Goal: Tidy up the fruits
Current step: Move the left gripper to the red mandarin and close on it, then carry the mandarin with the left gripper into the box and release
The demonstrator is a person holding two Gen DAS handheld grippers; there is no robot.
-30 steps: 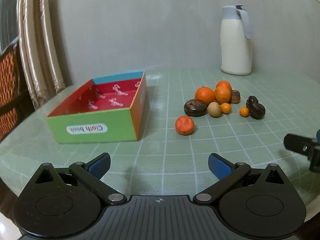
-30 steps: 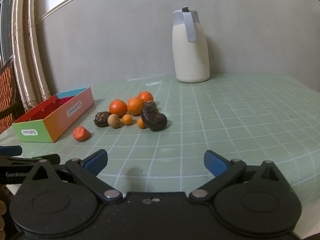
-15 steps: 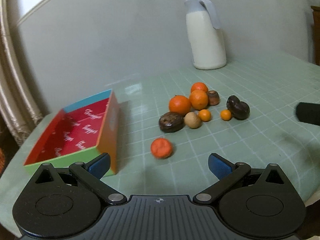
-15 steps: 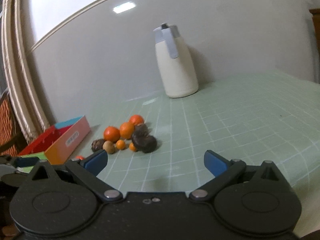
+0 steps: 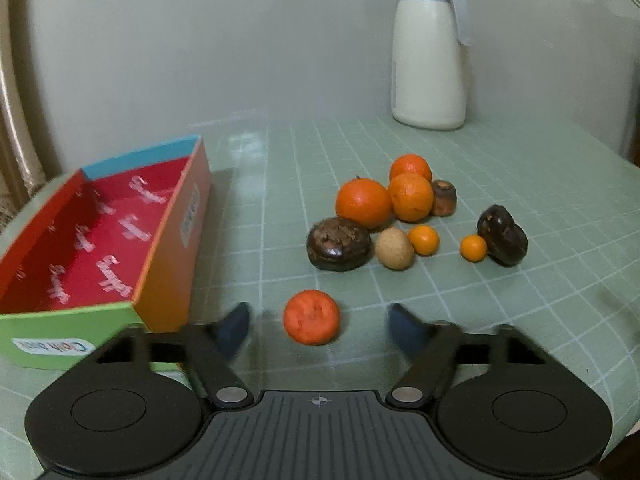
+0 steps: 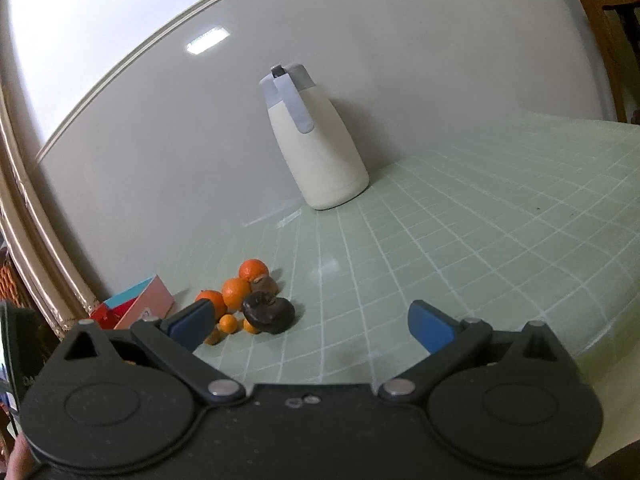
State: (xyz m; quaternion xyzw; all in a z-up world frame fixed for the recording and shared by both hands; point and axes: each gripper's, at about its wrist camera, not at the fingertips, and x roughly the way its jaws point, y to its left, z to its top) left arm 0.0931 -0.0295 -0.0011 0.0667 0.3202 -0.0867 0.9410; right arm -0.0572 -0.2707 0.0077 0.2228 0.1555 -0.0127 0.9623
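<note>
While its jaws have just been closing without yet touching, the left gripper straddles the lone reddish-orange peeled tangerine, nearer than a second ago; the right gripper gapes empty.

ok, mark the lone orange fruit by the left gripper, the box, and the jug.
lone orange fruit [image 5: 311, 322], left wrist view, middle of its top face
box [image 5: 168, 264], left wrist view, orange side wall
jug [image 5: 428, 64], left wrist view, cream body

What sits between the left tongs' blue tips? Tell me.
In the left wrist view, the reddish-orange fruit lies between the left tongs, whose jaws have just been closing. Neither tip touches it yet.
</note>
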